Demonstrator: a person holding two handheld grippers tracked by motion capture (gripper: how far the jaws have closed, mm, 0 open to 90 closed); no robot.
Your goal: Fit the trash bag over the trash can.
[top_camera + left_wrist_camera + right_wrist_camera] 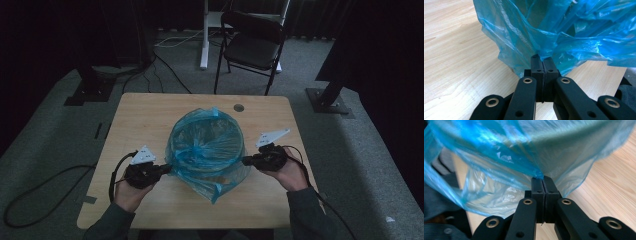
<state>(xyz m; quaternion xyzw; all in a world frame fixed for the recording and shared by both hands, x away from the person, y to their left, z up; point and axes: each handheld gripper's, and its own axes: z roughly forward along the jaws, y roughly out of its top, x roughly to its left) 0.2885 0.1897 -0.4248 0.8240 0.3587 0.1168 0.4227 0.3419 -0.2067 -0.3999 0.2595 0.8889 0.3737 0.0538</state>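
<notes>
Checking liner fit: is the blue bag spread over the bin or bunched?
Spread: the blue bag drapes over the bin's rim, both grippers pinching its sides.

Two black hand-held tools, the left tool and the right tool, each carry a pale grey three-cornered plate and trail a black cable. Brass-ringed screw holes dot their matte black linkage arms. The person wears dark grey-green long sleeves, with a buttoned cuff.
</notes>
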